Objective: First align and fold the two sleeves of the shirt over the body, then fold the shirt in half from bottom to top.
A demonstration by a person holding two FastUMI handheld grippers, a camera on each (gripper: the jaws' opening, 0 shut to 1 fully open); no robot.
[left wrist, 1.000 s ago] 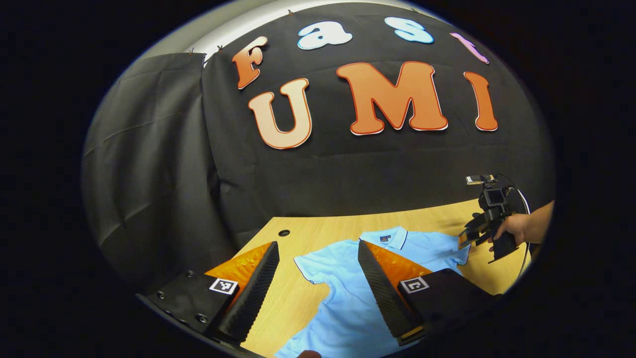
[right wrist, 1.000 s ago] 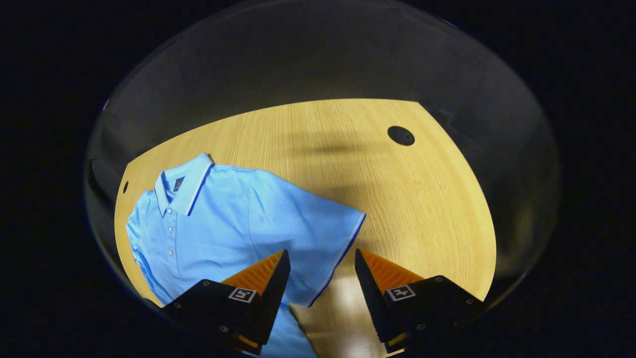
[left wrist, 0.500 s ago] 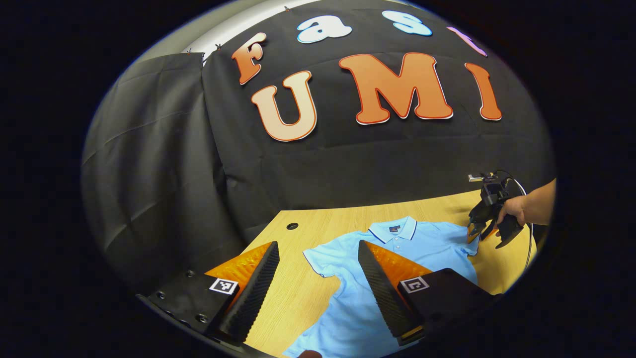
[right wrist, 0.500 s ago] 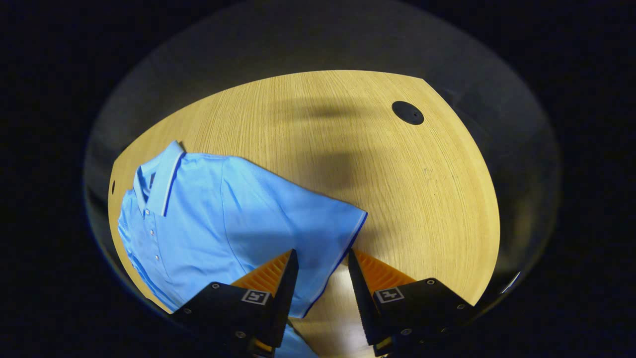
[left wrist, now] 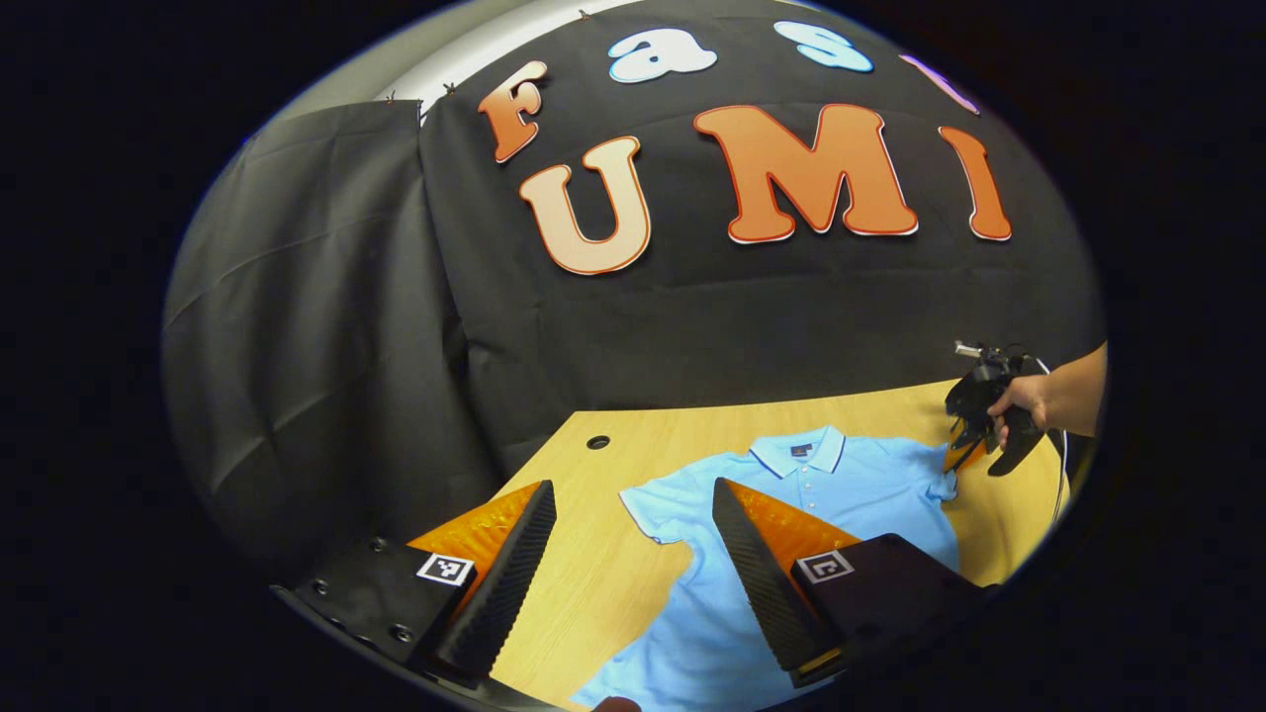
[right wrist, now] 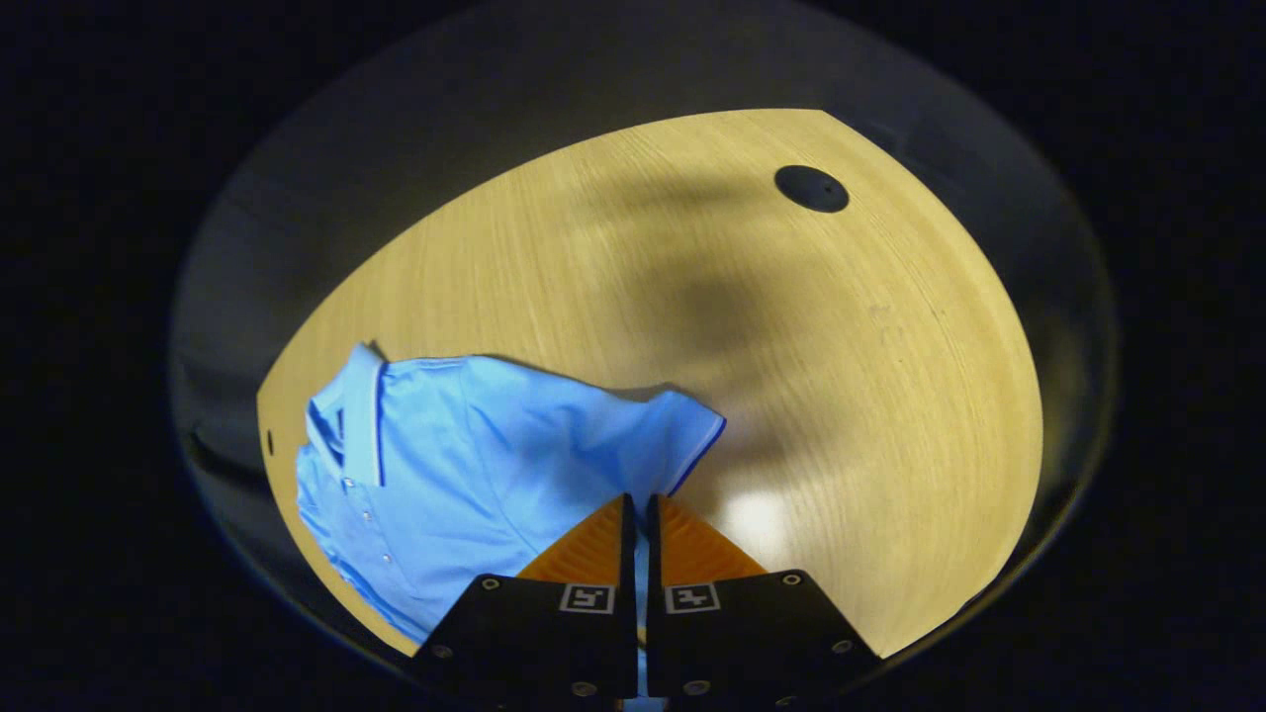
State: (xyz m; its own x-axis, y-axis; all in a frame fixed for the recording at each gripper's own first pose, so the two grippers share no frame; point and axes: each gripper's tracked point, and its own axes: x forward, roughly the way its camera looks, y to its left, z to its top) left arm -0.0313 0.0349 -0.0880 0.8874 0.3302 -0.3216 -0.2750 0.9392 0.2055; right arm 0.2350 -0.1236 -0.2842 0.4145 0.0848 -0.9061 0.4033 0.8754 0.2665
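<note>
- Left gripper view: left tongs (left wrist: 633, 564) spread, holding nothing, above the counter (left wrist: 593, 583) near its front edge. Shirt (left wrist: 791, 494) lies flat, collar toward the back edge. Far off, right tongs (left wrist: 957, 457) sit at the sleeve by the right edge.
- Risk: the left sleeve is ungripped; a one-sided pull could drag the shirt askew.
- Right gripper view: right tongs (right wrist: 638, 554) pressed together on the sleeve (right wrist: 682, 435) hem; the shirt (right wrist: 475, 465) bunches slightly there.
- Risk: a thin pinch may slip out.
- Writing: collar label too small to read.
</note>
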